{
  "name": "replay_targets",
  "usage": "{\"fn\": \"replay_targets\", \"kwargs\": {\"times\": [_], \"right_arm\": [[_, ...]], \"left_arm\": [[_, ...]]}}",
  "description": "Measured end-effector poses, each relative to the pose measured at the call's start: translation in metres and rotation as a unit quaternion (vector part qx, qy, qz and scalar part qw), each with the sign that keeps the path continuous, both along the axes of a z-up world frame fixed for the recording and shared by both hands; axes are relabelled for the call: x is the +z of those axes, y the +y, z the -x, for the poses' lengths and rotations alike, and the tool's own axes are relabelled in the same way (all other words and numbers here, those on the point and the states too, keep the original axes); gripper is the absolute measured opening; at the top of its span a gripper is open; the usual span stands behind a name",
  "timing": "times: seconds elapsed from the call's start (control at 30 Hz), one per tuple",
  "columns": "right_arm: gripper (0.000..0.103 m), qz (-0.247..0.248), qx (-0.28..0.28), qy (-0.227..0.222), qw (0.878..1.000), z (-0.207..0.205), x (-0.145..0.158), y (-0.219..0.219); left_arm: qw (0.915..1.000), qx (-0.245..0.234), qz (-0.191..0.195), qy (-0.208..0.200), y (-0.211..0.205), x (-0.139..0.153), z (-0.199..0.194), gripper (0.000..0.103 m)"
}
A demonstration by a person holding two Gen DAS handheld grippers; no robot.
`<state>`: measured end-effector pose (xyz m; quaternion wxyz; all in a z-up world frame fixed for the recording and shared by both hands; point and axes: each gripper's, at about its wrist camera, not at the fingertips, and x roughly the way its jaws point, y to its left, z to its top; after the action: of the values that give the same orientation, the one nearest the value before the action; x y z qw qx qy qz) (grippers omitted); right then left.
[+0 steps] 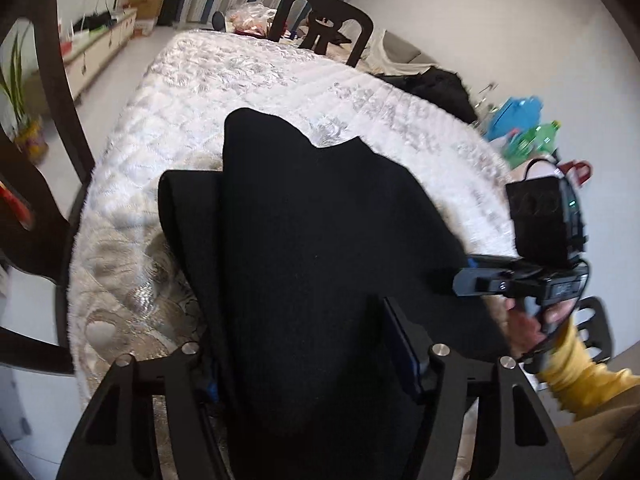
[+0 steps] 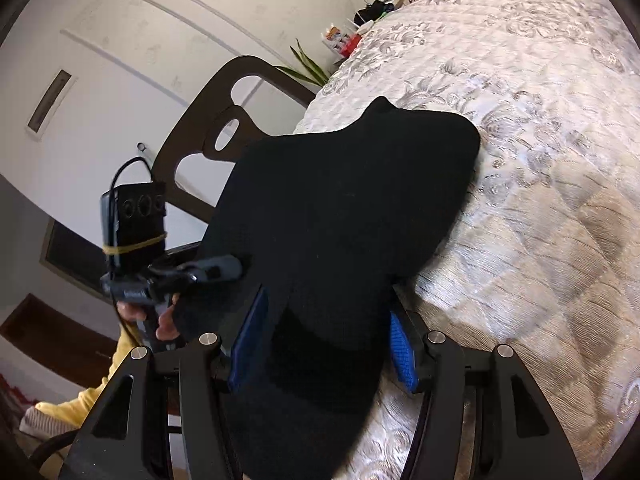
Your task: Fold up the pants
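Observation:
The black pants lie bunched on a white quilted table cover, hanging over its near edge. My left gripper is closed on a fold of the pants, and the cloth fills the gap between its fingers. My right gripper is also closed on the pants, with its blue pads on both sides of the cloth. In the left wrist view the right gripper shows at the pants' right edge. In the right wrist view the left gripper shows at the pants' left edge.
Dark wooden chairs stand at the table: one at the far end, one on the left, also seen in the right wrist view. Clutter with a green bottle lies to the right. A plant stands left.

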<state>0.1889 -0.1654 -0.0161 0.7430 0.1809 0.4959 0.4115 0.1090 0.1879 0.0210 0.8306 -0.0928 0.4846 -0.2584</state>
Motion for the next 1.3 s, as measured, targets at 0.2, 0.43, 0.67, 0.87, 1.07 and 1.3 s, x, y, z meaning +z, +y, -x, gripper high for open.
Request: {"fn": "replay_targets", "kwargs": {"times": [0.2, 0.43, 0.67, 0.87, 1.07, 1.3], "right_arm": [[0.04, 0.013, -0.013, -0.003, 1.0, -0.001, -0.004, -0.007], [0.036, 0.043, -0.014, -0.03, 0.999, 0.002, -0.001, -0.001], [0.031, 0.081, -0.023, -0.069, 0.994, 0.01, 0.004, 0.007], [0.025, 0.1, -0.035, -0.115, 0.988, 0.021, 0.016, 0.011], [0.019, 0.094, -0.046, -0.152, 0.983, 0.031, 0.031, 0.011], [0.018, 0.078, -0.063, -0.178, 0.979, 0.039, 0.05, -0.003]], "left_arm": [[0.9988, 0.011, -0.046, -0.014, -0.01, 0.003, 0.002, 0.066], [0.9969, 0.027, -0.071, -0.021, -0.016, 0.003, 0.003, 0.065], [0.9948, 0.047, -0.089, -0.016, -0.02, 0.006, 0.005, 0.06], [0.9919, 0.062, -0.107, -0.029, -0.023, 0.013, 0.01, 0.044], [0.9893, 0.076, -0.117, -0.042, -0.031, 0.023, 0.014, 0.028], [0.9919, 0.07, -0.096, -0.044, -0.048, 0.033, 0.014, 0.026]]}}
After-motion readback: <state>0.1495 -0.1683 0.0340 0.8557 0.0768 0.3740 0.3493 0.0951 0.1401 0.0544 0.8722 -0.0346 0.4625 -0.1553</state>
